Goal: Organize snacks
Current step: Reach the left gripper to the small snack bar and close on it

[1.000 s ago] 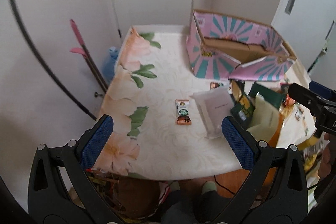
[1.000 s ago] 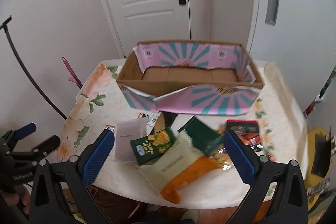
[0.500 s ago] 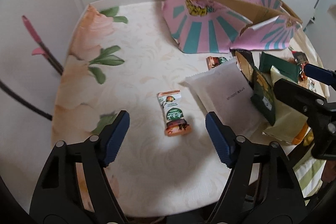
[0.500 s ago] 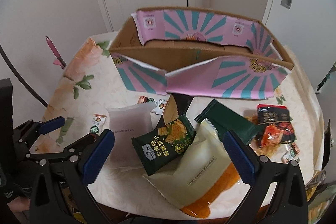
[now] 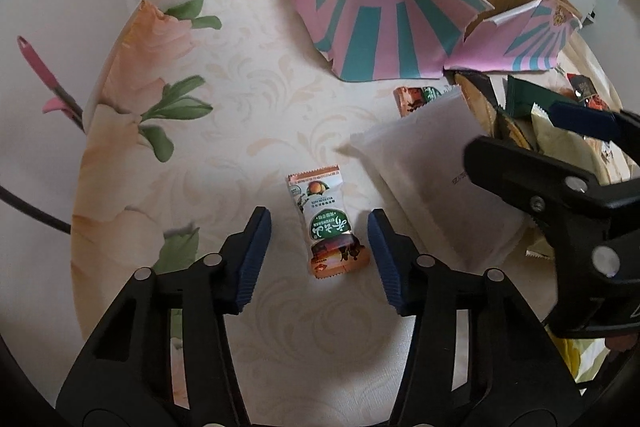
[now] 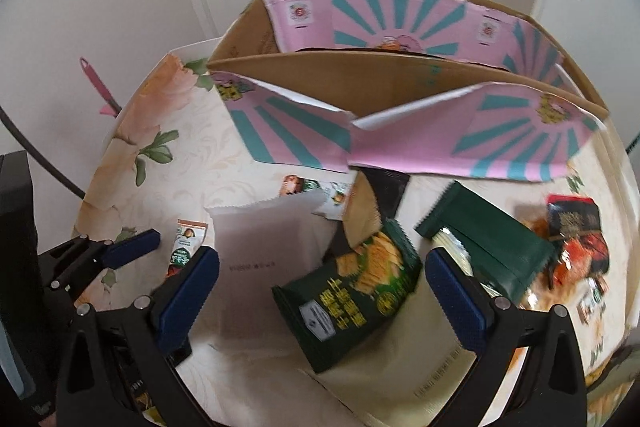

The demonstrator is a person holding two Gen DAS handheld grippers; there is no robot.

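- Left wrist view: left gripper (image 5: 318, 253) aimed down at the tablecloth (image 5: 248, 115), jaws closing w/ a small orange-green snack sachet (image 5: 326, 223) lying flat between the pads, pads not touching it yet.
- White flat packet (image 5: 424, 183) just beside the sachet at 2 o'clock, near the right-hand pad.
- Right gripper (image 5: 556, 143) crosses in at 3 o'clock over the white packet's far edge & the pile of snack bags.
- Pink-teal cardboard box (image 5: 360, 27) at 1 o'clock, flaps open; another small sachet (image 5: 416, 99) beside its base.
- Right wrist view: right gripper (image 6: 320, 289) w/ jaws wide apart, nothing clamped; dark green cracker bag (image 6: 356, 295) between the pads, atop a big cream bag (image 6: 400, 379).
- White packet (image 6: 268, 247) at 10 o'clock, partly behind the left-hand pad.
- Dark green pouch (image 6: 484, 239) at 2 o'clock, red-black packs (image 6: 576, 239) at 3, blurred.
- Box (image 6: 360, 87) at 12, open, well apart from the gripper.
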